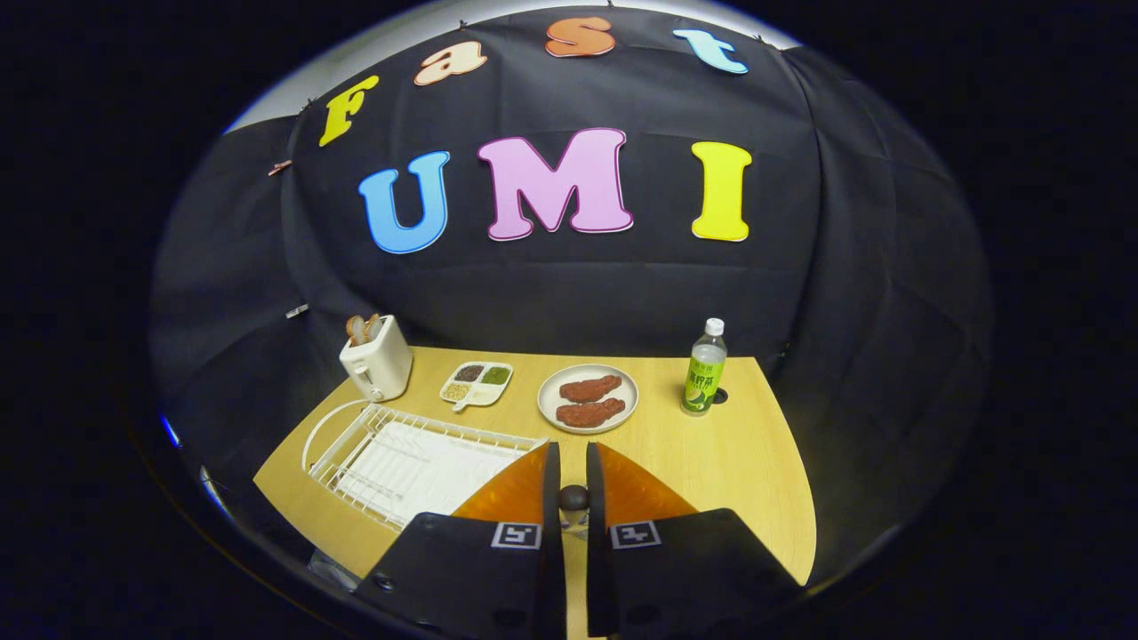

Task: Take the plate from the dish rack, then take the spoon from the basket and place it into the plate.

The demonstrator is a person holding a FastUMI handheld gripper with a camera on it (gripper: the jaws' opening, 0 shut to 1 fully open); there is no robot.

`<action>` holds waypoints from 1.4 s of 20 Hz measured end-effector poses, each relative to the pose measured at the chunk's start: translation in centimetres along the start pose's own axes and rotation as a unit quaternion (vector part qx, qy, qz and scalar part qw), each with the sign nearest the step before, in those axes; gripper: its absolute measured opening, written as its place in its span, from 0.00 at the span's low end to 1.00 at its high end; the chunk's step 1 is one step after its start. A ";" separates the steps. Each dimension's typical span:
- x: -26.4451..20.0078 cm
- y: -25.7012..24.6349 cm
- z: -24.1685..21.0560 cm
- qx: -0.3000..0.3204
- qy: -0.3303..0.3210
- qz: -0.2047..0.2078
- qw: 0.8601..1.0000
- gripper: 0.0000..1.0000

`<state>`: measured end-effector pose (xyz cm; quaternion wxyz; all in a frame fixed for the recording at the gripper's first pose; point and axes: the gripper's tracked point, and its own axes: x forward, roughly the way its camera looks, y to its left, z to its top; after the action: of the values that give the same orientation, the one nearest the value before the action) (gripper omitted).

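Pale wooden table (711, 462) inside a black-cloth booth. Left of centre in the picture, white wire dish rack (400, 462), long side slanting down towards the gripper (573, 449). Centre, beyond the fingers: round plate (544, 402) lying flat, two brown pieces on it. Toaster (378, 360) and sectioned tray (477, 384) behind the rack, bottle (705, 369) to the right. Open tabletop right of the fingers up to the edge. Fingers nearly together, small dark rounded thing (573, 498) in the slit; whether pinched, cannot tell.
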<state>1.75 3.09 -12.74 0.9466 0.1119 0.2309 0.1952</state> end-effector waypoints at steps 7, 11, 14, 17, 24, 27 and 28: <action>-4.3 9.3 -7.7 0.041 0.063 0.091 0.993 0.13; -3.4 15.1 -12.5 0.049 0.099 0.139 0.984 0.13; -1.8 18.2 -14.2 0.010 0.095 0.165 0.982 0.13; -0.4 20.7 -15.6 -0.011 0.093 0.187 0.978 0.13; -1.2 20.0 -19.3 -0.051 0.110 0.210 0.970 0.14; -2.5 18.2 -20.7 -0.052 0.124 0.208 0.969 0.16; -2.8 17.6 -21.1 -0.052 0.128 0.206 0.969 0.16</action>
<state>-16.23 20.32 -24.64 0.8530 0.0819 0.3115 0.4106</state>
